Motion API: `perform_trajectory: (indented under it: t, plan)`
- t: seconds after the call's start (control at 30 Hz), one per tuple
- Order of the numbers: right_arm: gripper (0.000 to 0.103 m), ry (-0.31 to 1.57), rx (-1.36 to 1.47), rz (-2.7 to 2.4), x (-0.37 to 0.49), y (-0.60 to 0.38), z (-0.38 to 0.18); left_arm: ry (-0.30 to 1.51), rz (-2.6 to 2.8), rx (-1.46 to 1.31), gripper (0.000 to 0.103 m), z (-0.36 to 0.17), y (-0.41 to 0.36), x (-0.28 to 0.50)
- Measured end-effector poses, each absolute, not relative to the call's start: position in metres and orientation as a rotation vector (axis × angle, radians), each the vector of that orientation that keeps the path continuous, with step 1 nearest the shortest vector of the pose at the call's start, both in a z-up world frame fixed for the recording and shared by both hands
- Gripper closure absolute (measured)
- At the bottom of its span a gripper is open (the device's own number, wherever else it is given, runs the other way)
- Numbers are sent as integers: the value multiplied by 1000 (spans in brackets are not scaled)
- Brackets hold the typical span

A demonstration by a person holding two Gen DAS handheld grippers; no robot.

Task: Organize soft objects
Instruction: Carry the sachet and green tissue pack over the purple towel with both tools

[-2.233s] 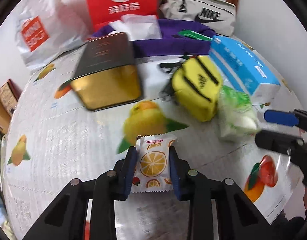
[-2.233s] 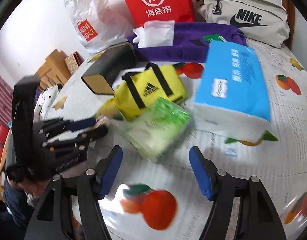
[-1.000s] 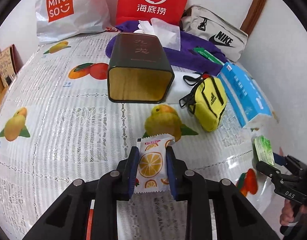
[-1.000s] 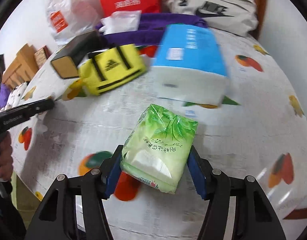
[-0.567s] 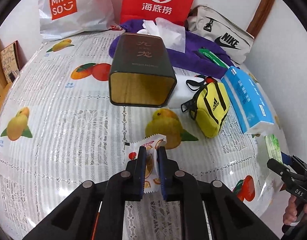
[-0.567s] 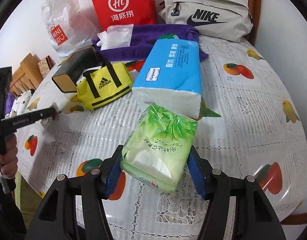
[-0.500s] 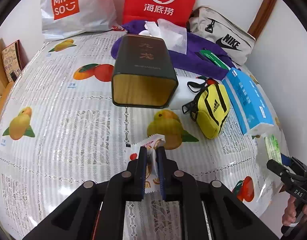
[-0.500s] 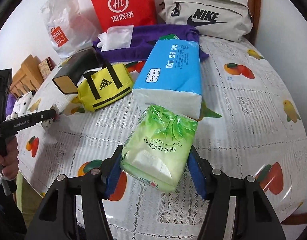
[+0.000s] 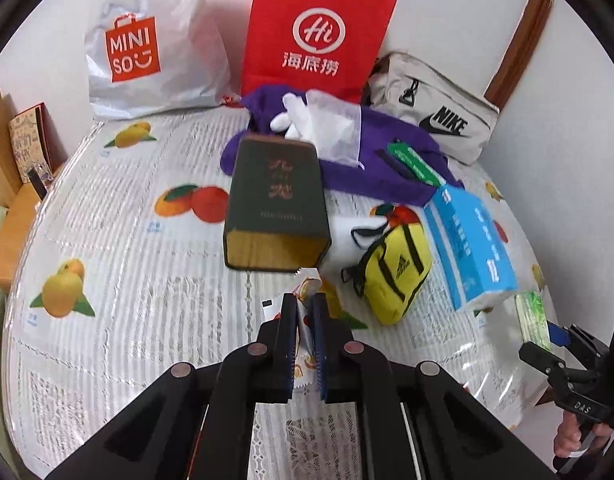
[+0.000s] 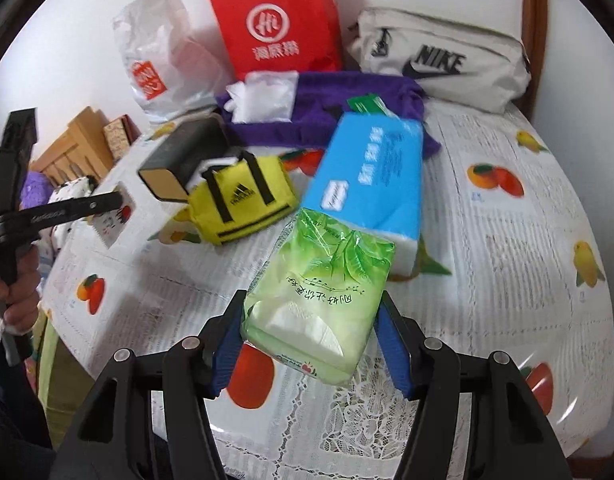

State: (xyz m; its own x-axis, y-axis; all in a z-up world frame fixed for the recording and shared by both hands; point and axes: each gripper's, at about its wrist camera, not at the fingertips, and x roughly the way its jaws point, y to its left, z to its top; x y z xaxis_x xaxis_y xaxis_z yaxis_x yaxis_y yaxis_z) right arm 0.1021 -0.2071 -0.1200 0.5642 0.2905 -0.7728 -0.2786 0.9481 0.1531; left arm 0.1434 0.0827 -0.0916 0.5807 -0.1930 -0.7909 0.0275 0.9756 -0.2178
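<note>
A: What writing can you read?

B: At the far edge a white bag (image 9: 147, 48) says MINISO, a red paper bag (image 9: 317, 32) carries "Hi" in a ring over Chinese characters, and a grey pouch (image 9: 439, 116) says NIKE. The small yellow bag (image 9: 397, 270) bears the Adidas mark. The dark tin (image 9: 277, 200), lying on its side with its open end toward the near edge, has red characters I cannot make out.

A: And the hands?

B: Both tools tilt down toward the worktop (image 9: 119, 240). A hand (image 10: 17, 288) at the left grips the left tool's handle.

A: The left tool (image 9: 305, 324)?

B: Nearly closed, pinching a snack sachet (image 9: 307, 284) with orange-slice print, just in front of the tin's mouth.

A: The right tool (image 10: 313, 344)?

B: Held fairly wide, clamped on a green tissue pack (image 10: 319, 292) printed with leaves and Chinese text, just near of the blue tissue pack (image 10: 371, 172).
</note>
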Motion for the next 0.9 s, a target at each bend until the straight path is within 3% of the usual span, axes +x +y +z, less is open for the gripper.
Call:
perform_trajectory:
  t: [0.37, 0.9]
  plan:
    - [42, 781, -12, 366, 138, -212, -67, 901, -129, -177, 95, -60, 82, 177]
    - [42, 758, 9, 323, 258, -211, -48, 892, -184, -150, 95, -36, 69, 269]
